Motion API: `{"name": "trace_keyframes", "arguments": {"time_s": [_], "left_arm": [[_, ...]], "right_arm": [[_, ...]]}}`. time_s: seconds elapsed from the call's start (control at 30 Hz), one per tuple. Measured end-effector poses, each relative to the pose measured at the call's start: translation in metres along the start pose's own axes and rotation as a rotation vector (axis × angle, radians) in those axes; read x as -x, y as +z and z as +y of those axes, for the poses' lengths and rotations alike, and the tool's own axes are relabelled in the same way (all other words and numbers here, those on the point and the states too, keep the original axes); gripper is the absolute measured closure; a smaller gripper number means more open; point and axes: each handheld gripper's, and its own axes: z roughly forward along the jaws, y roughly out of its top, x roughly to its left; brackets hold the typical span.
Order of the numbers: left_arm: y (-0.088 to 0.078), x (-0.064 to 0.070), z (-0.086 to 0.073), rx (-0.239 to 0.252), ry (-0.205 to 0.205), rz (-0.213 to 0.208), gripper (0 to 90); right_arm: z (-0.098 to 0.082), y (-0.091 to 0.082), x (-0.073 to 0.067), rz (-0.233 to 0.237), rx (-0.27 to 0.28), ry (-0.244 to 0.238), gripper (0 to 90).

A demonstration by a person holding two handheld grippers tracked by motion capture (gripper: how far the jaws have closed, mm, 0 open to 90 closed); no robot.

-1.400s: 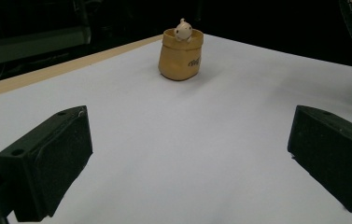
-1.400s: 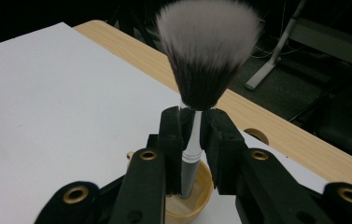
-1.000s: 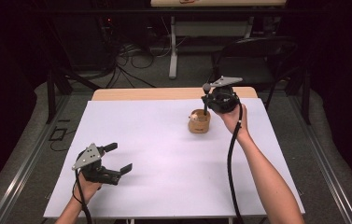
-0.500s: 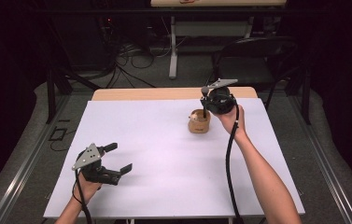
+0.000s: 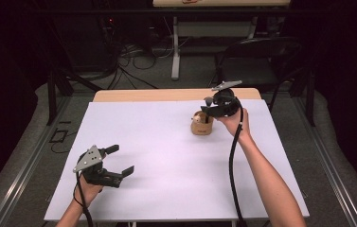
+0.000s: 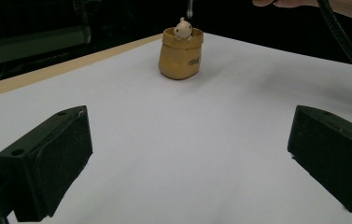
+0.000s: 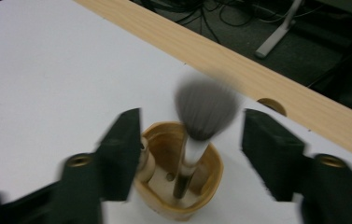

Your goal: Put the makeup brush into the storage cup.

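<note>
Nearest to us, our left claw [image 5: 112, 163] hangs low over the white table [image 5: 157, 142] with its jaws spread wide and nothing between them. From its own view the pot [image 6: 180, 53] stands well ahead of it, far across the bare sheet, with a little round figure [image 6: 183, 29] peeping over the rim.

Farther off, our right claw [image 5: 208, 108] is poised right above that pot [image 5: 201, 124]. Its jaws have just been opening and now stand well apart, one on each side of a makeup brush [image 7: 197, 135]. The brush stands upright in the pot [image 7: 183, 177], handle end down, its grey bristles up between the jaws but touching neither, so we take it as let go. The right gripper view is blurred, so we cannot tell how firmly the brush leans on the pot wall.

We judge the brush light and slim, with a smooth handle that could slip and a soft head that would splay if pinched. We would take it by the pale collar just under the bristles, or by the handle below. The pot looks small and light enough to tip when nudged, so any lift should go straight up. Beyond the right claw runs the wooden table edge [image 7: 239, 70].
</note>
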Motion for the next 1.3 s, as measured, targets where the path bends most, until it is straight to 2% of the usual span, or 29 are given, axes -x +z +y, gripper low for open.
{"name": "trace_keyframes", "arguments": {"time_s": [0.07, 0.33, 0.5, 0.7, 0.93, 0.97, 1.17, 1.2, 1.23, 1.3], "left_arm": [[0.0, 0.0, 0.0, -0.001, 0.002, 0.0, 0.0], [0.0, 0.001, 0.0, -0.003, 0.005, 0.005, 0.0], [0.001, 0.001, 0.0, -0.004, 0.005, 0.005, 0.0], [0.0, 0.001, 0.001, -0.001, 0.008, 0.006, 0.0], [0.001, 0.002, 0.001, -0.002, 0.008, 0.004, 0.0], [0.001, 0.002, 0.001, -0.001, 0.008, -0.011, 0.0], [0.001, 0.002, 0.001, 0.001, 0.007, -0.016, 0.0], [0.0, 0.002, 0.001, 0.0, 0.009, -0.016, 0.0], [0.0, 0.004, 0.001, 0.002, 0.01, 0.003, 0.0], [0.0, 0.004, 0.002, 0.007, 0.011, 0.003, 0.0]], "right_arm": [[-0.002, -0.003, 0.0, -0.001, 0.008, 0.01, 16.7], [-0.015, -0.018, 0.0, 0.024, 0.018, -0.004, 6.2], [-0.025, -0.028, -0.002, 0.06, 0.033, -0.018, 2.1], [-0.035, -0.04, -0.006, 0.094, 0.071, -0.025, 0.0], [-0.046, -0.057, -0.017, 0.135, 0.14, -0.04, 0.0], [-0.047, -0.059, -0.019, 0.141, 0.142, -0.045, 0.0], [-0.056, -0.069, -0.031, 0.162, 0.164, -0.069, 0.0], [-0.058, -0.071, -0.034, 0.169, 0.172, -0.072, 0.0], [-0.059, -0.073, -0.035, 0.171, 0.174, -0.075, 0.0], [-0.06, -0.076, -0.038, 0.178, 0.18, -0.081, 0.0]]}}
